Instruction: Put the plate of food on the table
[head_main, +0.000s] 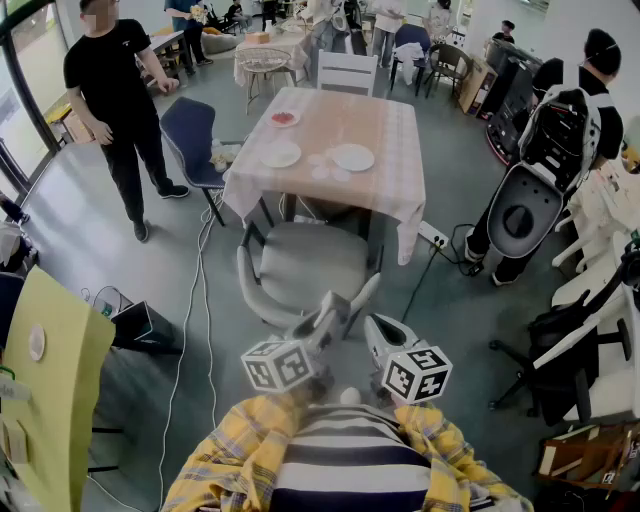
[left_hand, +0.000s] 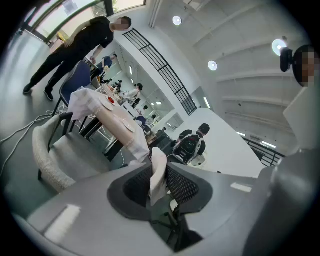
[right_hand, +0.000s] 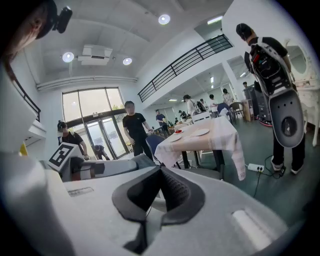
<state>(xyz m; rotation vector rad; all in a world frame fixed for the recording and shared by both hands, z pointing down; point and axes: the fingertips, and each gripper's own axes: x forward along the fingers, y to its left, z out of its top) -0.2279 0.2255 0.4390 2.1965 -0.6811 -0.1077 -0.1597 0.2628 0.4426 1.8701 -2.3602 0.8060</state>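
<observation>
A plate of red food (head_main: 284, 118) rests on the far left of the cloth-covered table (head_main: 385, 120), with empty white plates (head_main: 352, 157) nearer me. The same table (right_hand: 220, 132) appears ahead in the right gripper view. Both grippers hang low in front of my chest, well short of the table. My left gripper (head_main: 335, 308) is closed on a thin white piece (left_hand: 158, 172) seen edge-on; what it is I cannot tell. My right gripper (head_main: 378, 328) has its pads together (right_hand: 159, 172) and holds nothing.
A grey chair (head_main: 310, 265) stands between me and the table, and a blue chair (head_main: 190, 135) is at the table's left. A person in black (head_main: 120, 90) stands far left; another (head_main: 560, 140) stands right. Cables and a power strip (head_main: 432, 237) lie on the floor.
</observation>
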